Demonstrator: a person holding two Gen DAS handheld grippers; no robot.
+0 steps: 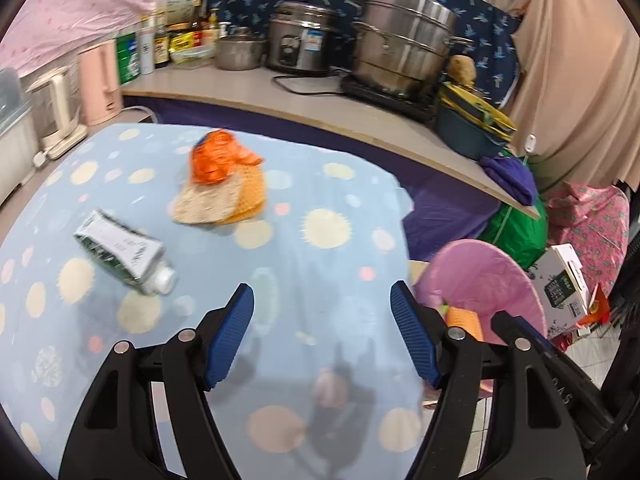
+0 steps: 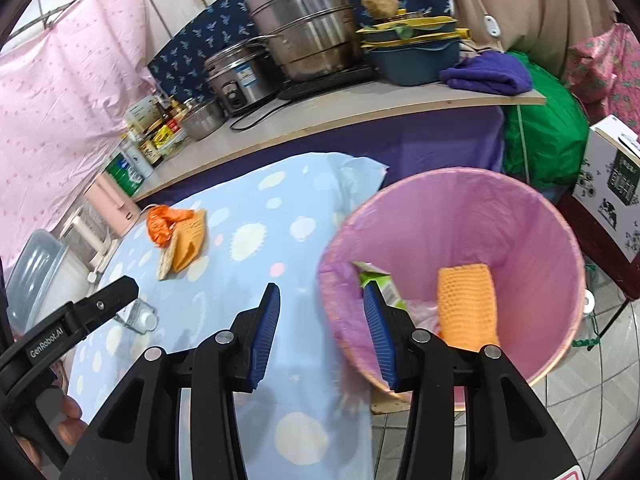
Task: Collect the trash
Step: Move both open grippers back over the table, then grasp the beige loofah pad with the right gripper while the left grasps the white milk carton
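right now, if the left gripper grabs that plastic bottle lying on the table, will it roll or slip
The bottle looks squarish rather than round, so it probably won't roll. It appears clear and empty, so likely light and may dent when squeezed. The smooth plastic could slip; the left gripper is open.

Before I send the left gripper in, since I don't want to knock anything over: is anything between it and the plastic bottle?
Nothing visible. The left gripper is open above bare tablecloth, and the plastic bottle lies ahead to its left, with no object between.

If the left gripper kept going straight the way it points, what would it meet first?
Probably the dotted blue tablecloth itself: the left gripper, jaws open and empty, points between the plastic bottle and the pink bin. Depth is uncertain.
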